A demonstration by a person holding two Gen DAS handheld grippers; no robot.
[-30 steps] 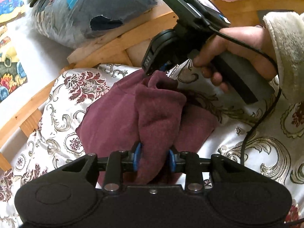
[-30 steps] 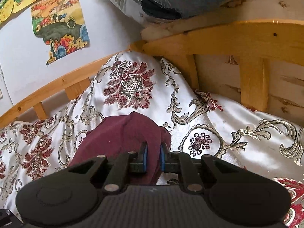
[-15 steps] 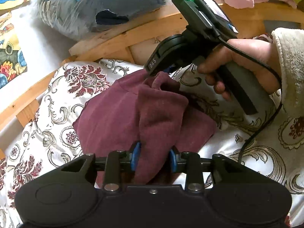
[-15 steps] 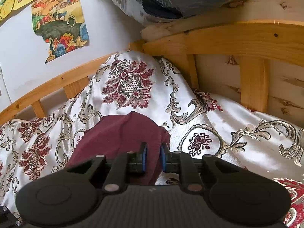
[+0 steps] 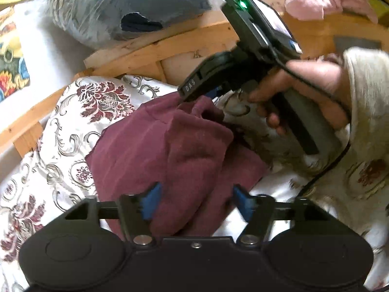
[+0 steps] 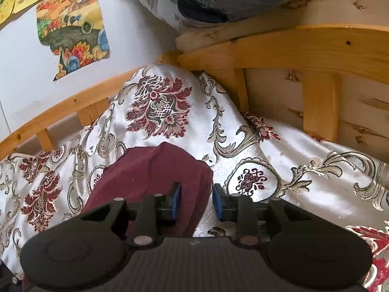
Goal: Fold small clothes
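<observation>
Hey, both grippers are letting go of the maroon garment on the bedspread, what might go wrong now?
The fold may spring open: the maroon garment sits bunched in a raised ridge as the left gripper and right gripper jaws open. Cloth lying between the blue pads might snag when they pull away.

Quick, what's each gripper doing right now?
Left gripper: jaws opening, maroon garment between them, no longer pinched.
Right gripper: jaws opening, garment's edge between them, released.

The near part of the maroon garment [image 5: 155, 150] is hidden behind the body of the left tongs [image 5: 194, 200]. The poster [image 6: 73, 29] is cut by the picture's edge.
</observation>
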